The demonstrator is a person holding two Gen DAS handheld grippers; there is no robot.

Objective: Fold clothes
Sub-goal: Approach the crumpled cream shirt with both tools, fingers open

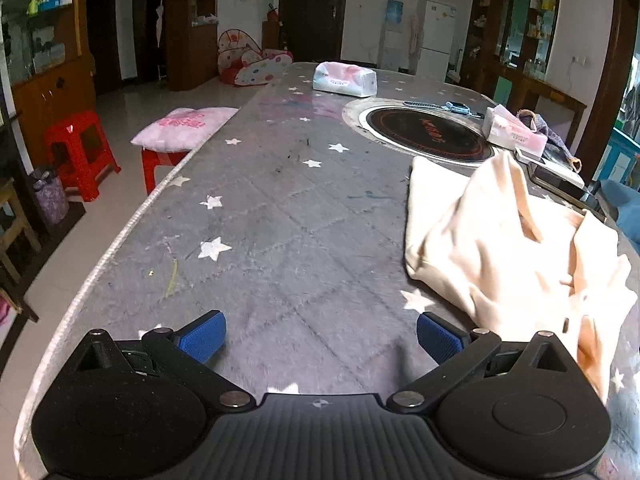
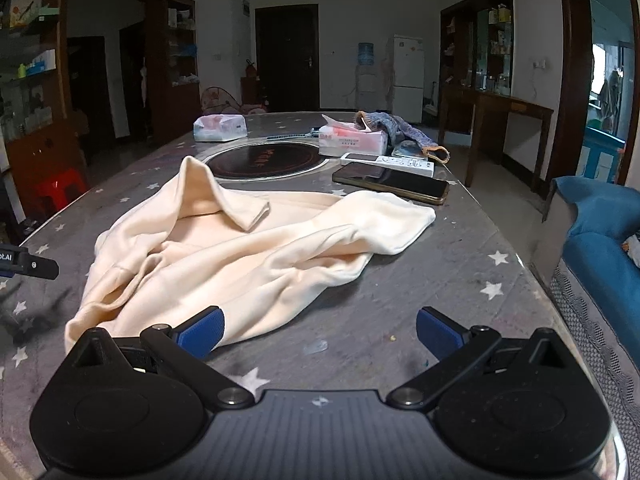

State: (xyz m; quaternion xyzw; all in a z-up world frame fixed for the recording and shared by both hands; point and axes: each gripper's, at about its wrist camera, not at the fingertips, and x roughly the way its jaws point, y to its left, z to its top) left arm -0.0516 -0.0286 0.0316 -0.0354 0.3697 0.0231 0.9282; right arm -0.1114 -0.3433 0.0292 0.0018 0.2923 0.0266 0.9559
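Note:
A cream garment [image 2: 248, 248] lies crumpled on the grey star-patterned table [image 2: 400, 320], with one part raised in a peak near the round hob. In the left wrist view the garment [image 1: 500, 248] lies to the right of my left gripper [image 1: 320, 338], which is open and empty above bare table. My right gripper [image 2: 320, 332] is open and empty, just in front of the garment's near hem; its left fingertip [image 2: 202, 332] is next to the cloth edge. Part of the left gripper [image 2: 28, 266] shows at the left edge of the right wrist view.
A round black hob [image 2: 264, 162] is set into the table behind the garment. A phone [image 2: 392, 182], a remote [image 2: 388, 161], tissue packs [image 2: 352, 141] [image 2: 220, 127] and a knitted bag [image 2: 396, 128] lie beyond. A blue sofa [image 2: 600, 248] stands right; red stools [image 1: 80, 152] stand left.

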